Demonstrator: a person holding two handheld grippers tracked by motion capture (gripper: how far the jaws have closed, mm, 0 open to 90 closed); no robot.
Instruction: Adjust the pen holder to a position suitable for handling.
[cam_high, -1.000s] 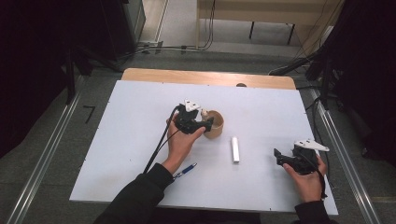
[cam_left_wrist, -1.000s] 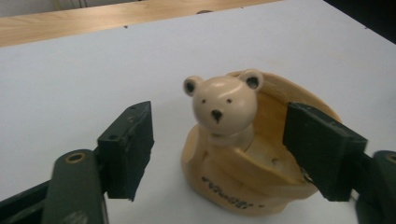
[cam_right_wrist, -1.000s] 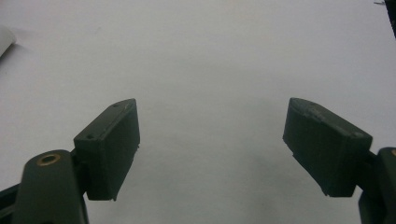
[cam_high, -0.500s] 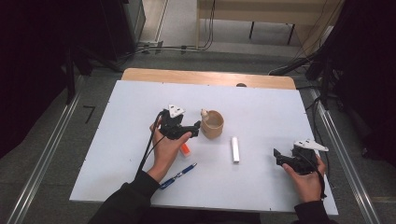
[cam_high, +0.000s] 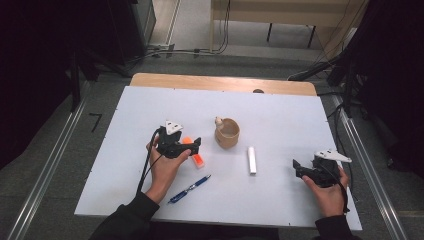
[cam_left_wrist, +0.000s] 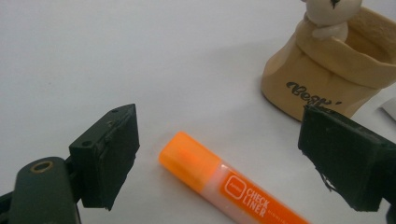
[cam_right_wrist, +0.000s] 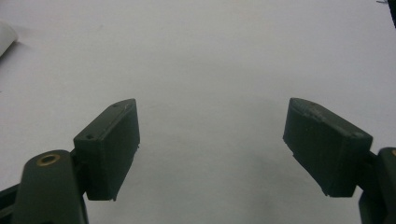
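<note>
On the matte white worktop (cam_high: 140, 110), the left claw (cam_left_wrist: 219, 158) gapes released around a glossy orange cylindrical highlighter (cam_left_wrist: 224, 184). Its view reveals lettering on the tan sack-shaped cup (cam_left_wrist: 336, 74). The right claw (cam_right_wrist: 212, 144) stands released over bare surface.

In my left gripper view, the orange highlighter (cam_left_wrist: 233, 184) runs off the bottom edge, and the tan cup (cam_left_wrist: 336, 79) is cut by the top and right edges. Its black lettering (cam_left_wrist: 310, 93) is partly covered by my jaw.
</note>
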